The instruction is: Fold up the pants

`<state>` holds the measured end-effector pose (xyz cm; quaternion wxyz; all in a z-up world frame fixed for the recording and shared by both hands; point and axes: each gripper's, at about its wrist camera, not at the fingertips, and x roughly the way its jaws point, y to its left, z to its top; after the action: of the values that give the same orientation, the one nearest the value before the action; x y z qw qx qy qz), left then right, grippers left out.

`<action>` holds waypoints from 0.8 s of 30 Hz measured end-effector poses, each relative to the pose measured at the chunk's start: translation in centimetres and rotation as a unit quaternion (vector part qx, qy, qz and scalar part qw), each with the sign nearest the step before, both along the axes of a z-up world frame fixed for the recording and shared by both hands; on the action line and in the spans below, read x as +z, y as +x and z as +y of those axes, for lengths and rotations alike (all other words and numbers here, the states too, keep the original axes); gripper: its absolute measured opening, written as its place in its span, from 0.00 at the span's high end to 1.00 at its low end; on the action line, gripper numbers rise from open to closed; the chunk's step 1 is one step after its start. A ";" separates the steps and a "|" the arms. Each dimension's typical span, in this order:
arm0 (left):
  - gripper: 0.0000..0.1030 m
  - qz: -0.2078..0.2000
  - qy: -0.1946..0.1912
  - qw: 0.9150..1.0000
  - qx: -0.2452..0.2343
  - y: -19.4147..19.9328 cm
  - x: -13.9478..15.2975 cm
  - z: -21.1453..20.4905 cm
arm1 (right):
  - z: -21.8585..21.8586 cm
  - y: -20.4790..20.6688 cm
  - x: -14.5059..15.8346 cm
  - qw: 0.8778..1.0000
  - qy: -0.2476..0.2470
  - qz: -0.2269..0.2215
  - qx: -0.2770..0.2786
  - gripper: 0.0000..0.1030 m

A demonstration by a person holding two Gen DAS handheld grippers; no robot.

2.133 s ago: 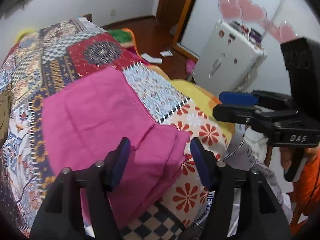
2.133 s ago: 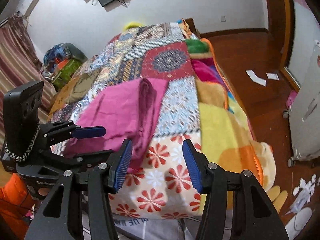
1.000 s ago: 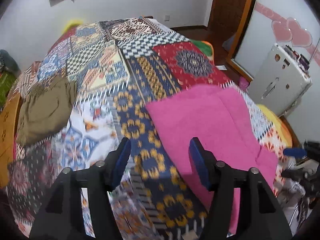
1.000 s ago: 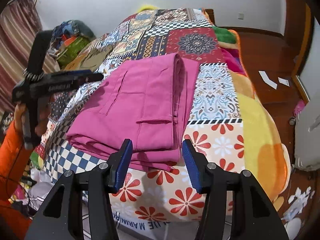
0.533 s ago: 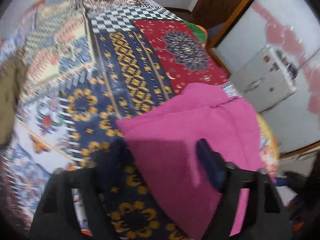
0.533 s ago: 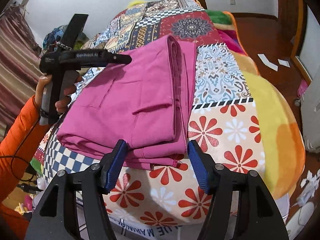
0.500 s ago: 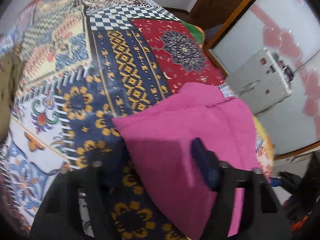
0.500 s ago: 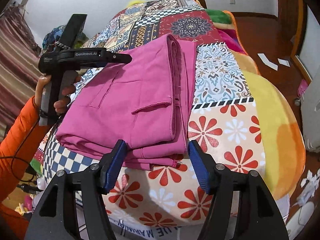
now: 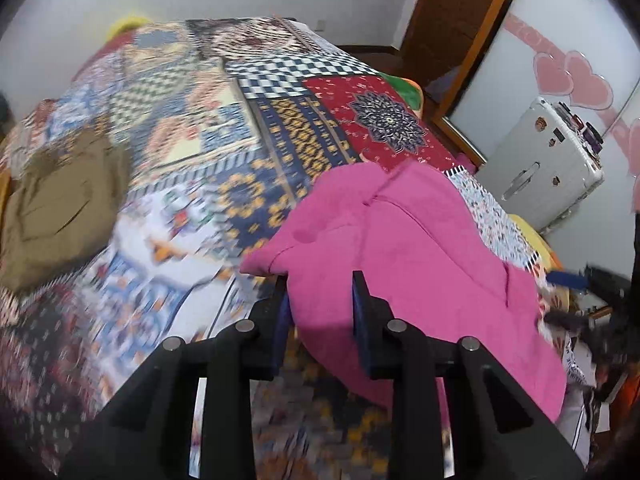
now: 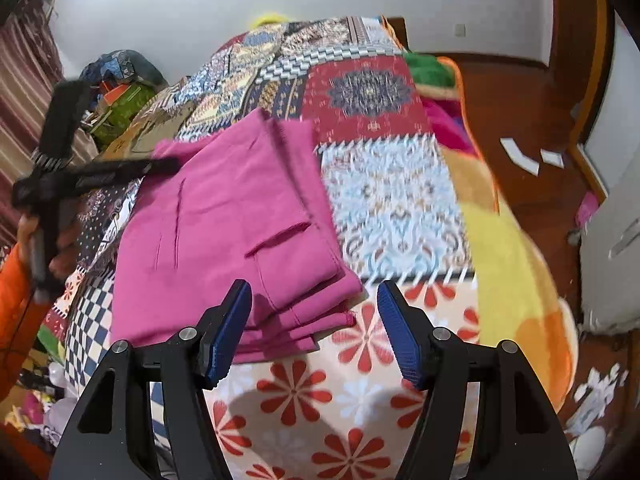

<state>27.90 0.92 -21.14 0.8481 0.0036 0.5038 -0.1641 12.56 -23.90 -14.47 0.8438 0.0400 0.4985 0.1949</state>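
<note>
a patchwork bedspread (image 10: 392, 200) is spread over the bed, and the folded pink pants (image 10: 224, 224) are laid on its near part. an olive garment (image 9: 56, 204) lies well apart. the left gripper (image 9: 320, 300) is closing, a raised edge of the pants between its jaws. the right gripper (image 10: 314, 320) is held open above the pants' near corner, nothing gripped.

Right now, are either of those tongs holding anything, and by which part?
The left tongs are closing on the pink pants at their near-left edge. The right tongs stand open, holding nothing.
</note>
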 end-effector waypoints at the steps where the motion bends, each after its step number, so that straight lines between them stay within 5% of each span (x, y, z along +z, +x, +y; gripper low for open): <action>1: 0.73 0.000 -0.001 1.000 0.010 -1.2 0.3 0.7 | 0.2 0.2 0.2 1.000 -0.004 -0.005 0.003 0.40; 16: 0.72 0.001 0.002 0.997 0.082 -15.4 1.9 4.3 | 4.1 0.1 3.5 0.996 -0.015 -0.067 0.050 0.40; 24: 0.51 0.010 0.007 0.993 0.119 -17.6 3.7 8.0 | 7.0 -0.9 5.1 0.992 0.008 -0.094 0.090 0.40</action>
<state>10.29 8.96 -17.41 0.8562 -0.0526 0.5106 -0.0586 11.66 -16.87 -9.36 0.8655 -0.0168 0.4174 0.2765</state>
